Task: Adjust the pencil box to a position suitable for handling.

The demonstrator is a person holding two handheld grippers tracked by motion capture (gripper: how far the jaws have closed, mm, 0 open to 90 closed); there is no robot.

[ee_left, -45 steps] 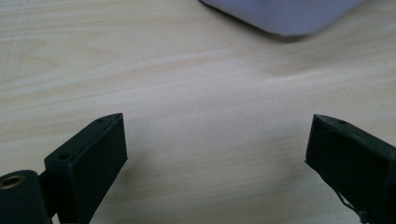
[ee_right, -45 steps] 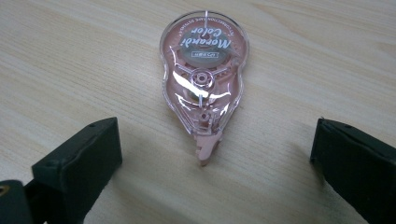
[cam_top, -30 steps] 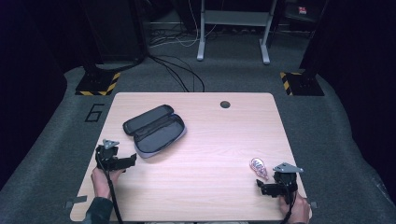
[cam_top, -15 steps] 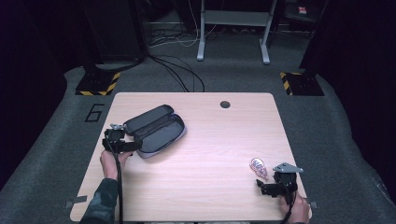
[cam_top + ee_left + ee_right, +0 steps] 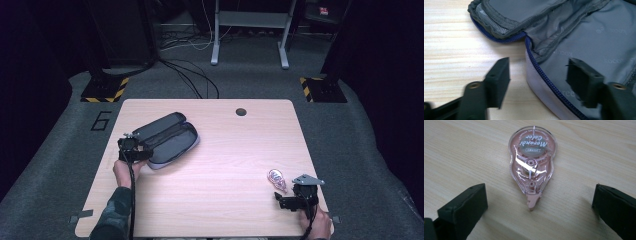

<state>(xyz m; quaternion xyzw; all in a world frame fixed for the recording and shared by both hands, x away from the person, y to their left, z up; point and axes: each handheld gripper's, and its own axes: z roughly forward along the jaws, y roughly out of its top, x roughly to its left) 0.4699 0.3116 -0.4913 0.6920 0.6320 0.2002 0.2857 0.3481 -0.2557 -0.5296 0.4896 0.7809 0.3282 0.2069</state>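
A dark grey zip pencil case (image 5: 166, 136) lies open on the left half of the wooden table (image 5: 225, 150), showing its grey lining (image 5: 584, 37) and blue zip. My left gripper (image 5: 142, 153) is open at the case's near left end. In the left gripper view the gripper (image 5: 537, 77) straddles the zipped rim, one jaw over the wood and the other over the lining. A pink see-through correction tape roller (image 5: 531, 162) lies flat near the right front corner (image 5: 276, 177). My right gripper (image 5: 539, 202) is open just behind it (image 5: 283, 199), touching nothing.
A round cable hole (image 5: 241, 111) sits near the table's far edge. The table's front edge runs just behind both hands. Beyond the table are a dark floor, cables and a white desk frame (image 5: 249, 30).
My left gripper has moved forward from the table's left front up to the near end of the open case. The right gripper and the tape roller have stayed put.
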